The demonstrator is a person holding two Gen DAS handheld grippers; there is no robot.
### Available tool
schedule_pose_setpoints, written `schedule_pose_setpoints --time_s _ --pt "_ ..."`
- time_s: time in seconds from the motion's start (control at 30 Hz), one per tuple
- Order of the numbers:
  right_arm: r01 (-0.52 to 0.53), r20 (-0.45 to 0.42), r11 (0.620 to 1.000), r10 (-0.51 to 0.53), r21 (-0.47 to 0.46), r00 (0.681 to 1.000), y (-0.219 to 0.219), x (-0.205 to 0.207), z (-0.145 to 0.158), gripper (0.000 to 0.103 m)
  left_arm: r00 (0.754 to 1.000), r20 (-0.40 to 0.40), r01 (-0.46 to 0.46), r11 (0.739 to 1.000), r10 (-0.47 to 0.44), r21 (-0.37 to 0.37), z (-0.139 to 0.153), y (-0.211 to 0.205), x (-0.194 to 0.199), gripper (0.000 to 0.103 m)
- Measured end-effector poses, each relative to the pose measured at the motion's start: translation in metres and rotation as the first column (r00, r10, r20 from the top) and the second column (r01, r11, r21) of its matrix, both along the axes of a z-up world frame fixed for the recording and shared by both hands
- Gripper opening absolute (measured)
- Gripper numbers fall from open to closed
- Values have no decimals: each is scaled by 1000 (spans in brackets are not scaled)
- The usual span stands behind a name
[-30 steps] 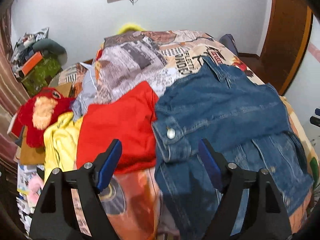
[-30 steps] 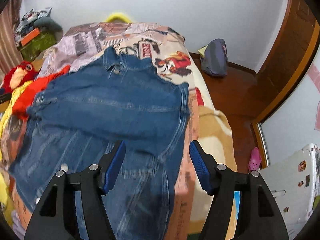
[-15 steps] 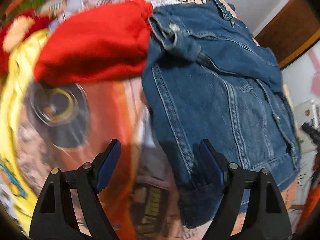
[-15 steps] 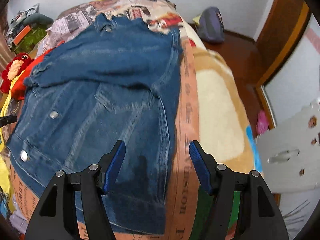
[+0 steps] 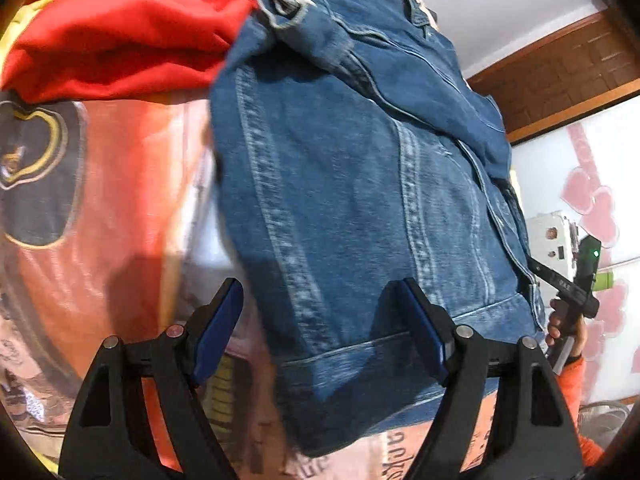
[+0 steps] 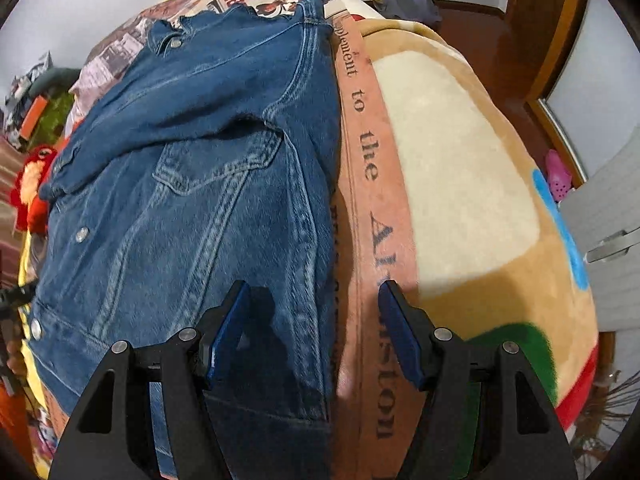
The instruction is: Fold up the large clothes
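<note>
On the printed bedspread, your denim jacket lies spread flat.
Your left gripper and right gripper both gape wide over its bottom hem, pinching nothing.

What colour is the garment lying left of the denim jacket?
Red, beside the jacket; clearest in the left wrist view.

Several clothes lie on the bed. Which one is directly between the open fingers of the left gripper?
The blue denim jacket: its bottom hem lies between the left gripper fingers. The red garment lies farther away, at the jacket's side.
</note>
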State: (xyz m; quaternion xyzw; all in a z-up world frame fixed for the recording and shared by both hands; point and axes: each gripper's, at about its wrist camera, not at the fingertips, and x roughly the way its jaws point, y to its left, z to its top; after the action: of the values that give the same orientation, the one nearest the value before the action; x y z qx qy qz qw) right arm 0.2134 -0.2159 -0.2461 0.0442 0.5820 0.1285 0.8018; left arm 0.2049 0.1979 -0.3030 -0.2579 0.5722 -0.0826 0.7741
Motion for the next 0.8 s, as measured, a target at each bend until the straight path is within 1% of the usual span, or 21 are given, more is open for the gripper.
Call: schedule_pose_setpoints --time_s 0.03,0.1,0.13,0.17,0.2,0.23,0.27,0.3,0.33,0.37,0.4,0.43,0.47,0.53,0.6,0.67,0.73,0.8 --pt "-3 1 1000 3 15 1000 1 1 -1 62 1000 5 2 1000 -2 10 0 -3 1 78" --pt "-10 -1 999 10 38 1000 4 2 -2 62 1000 15 0 1000 0 3 1 -7 5 72" --pt "-16 4 999 16 36 1000 6 2 -2 62 1000 19 1 1000 -1 -6 2 -7 6 64" --pt "-21 10 999 21 34 1000 9 1 -2 58 1000 29 4 1000 -3 -7 6 -10 7 57" --pt "-29 14 999 29 33 999 10 0 -2 54 999 38 8 1000 -8 9 9 -13 9 54" --pt "-44 13 998 44 44 999 13 -3 0 45 999 48 18 999 -20 29 12 -15 12 46" --pt "-59 15 997 58 55 998 13 -4 0 40 998 57 28 998 -31 51 14 -16 12 39" --pt "-76 21 995 75 58 997 14 -6 1 39 997 63 35 996 -40 77 16 -16 13 34" --pt "-88 30 995 87 50 996 16 -7 1 39 996 70 45 993 -53 111 20 -20 14 27" --pt "-104 37 994 103 35 994 17 -8 -1 37 996 73 46 991 -55 127 22 -20 15 21" --pt "-111 41 993 110 27 993 18 -8 -4 35 995 80 44 989 -56 140 25 -20 16 18" --pt "-90 49 996 88 25 995 15 -8 -7 26 995 85 42 989 -54 141 27 -18 16 12" --pt "-63 49 998 61 32 997 13 -7 -9 19 994 97 32 991 -45 133 32 -18 18 10" --pt "-24 42 998 22 53 999 8 -6 -9 12 992 121 15 995 -27 103 39 -12 19 9" --pt "-23 38 997 20 77 999 6 -5 -6 11 988 153 17 997 -27 71 49 -8 19 8" --pt "-47 51 995 42 85 998 9 -2 4 10 981 192 26 998 -38 62 62 -8 24 8" --pt "-89 89 994 83 62 993 17 1 18 10 976 214 30 998 -43 64 72 -7 28 7" --pt "-140 146 989 132 44 980 27 3 37 10 966 254 31 998 -45 58 88 -6 37 7"
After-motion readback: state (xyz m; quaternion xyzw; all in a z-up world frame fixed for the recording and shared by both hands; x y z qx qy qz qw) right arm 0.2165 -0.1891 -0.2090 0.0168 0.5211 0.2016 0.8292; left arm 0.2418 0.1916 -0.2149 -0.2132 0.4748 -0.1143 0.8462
